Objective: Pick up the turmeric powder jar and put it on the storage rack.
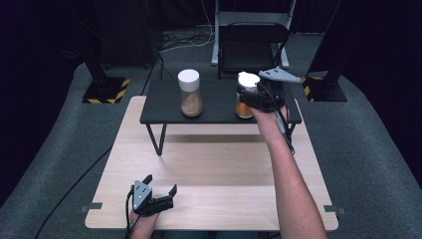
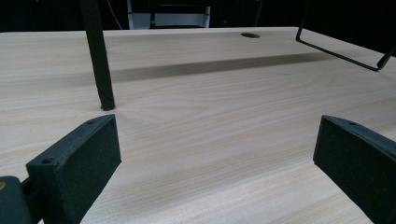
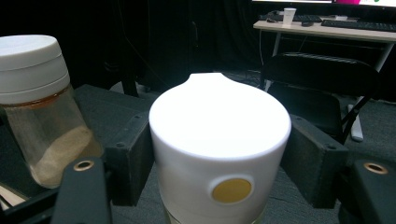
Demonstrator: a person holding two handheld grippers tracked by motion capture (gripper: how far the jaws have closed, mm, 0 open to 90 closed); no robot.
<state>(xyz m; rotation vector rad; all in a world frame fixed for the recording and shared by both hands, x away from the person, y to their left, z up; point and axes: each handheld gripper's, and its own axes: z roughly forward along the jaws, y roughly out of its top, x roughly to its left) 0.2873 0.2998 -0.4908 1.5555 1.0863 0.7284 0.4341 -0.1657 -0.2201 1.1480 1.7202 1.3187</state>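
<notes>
Two jars stand on a small black raised shelf (image 1: 164, 107). One jar (image 1: 190, 93) has a flat white lid and tan powder inside; it also appears at the left of the right gripper view (image 3: 39, 107). The other jar (image 1: 245, 97) holds orange contents under a white flip-top lid (image 3: 219, 126). My right gripper (image 1: 251, 94) is shut on that lid, a black pad (image 3: 133, 154) pressed on each side. My left gripper (image 1: 160, 191) rests low over the wooden table (image 1: 209, 164) near its front left edge, open, with bare wood between its pads (image 2: 74, 163).
The shelf stands on thin black legs (image 2: 98, 56) across the far half of the table. A black folding chair (image 1: 251, 42) sits behind the table. Black stand bases with yellow-striped edges (image 1: 104, 89) flank it on the grey floor.
</notes>
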